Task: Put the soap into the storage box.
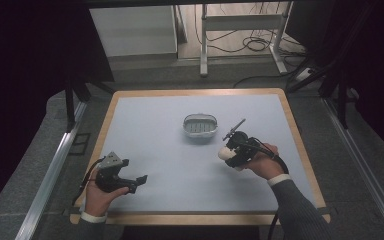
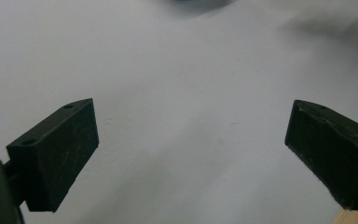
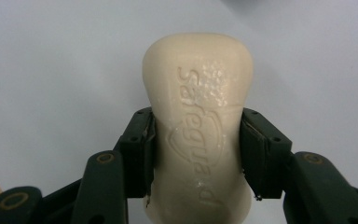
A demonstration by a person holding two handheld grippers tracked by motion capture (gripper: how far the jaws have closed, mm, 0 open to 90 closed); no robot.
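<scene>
A cream bar of soap (image 3: 198, 126) with raised lettering sits between the jaws of my right gripper (image 3: 196, 149), which is shut on its narrow waist. In the high view that right gripper (image 1: 228, 154) is at the right of the mat, just off its surface, with the soap (image 1: 224, 152) showing pale at its tip. A grey oval soap dish (image 1: 199, 125) stands at the middle of the mat, a little beyond and left of the soap. My left gripper (image 1: 139, 180) rests low at the front left, open, its jaws wide apart over bare mat (image 2: 189, 135).
The light blue mat (image 1: 170, 165) covers a wooden table (image 1: 195, 218) with a narrow bare rim. A dark post (image 1: 70, 107) stands off the left edge, and a metal frame with cables (image 1: 240, 35) stands on the floor beyond the far edge.
</scene>
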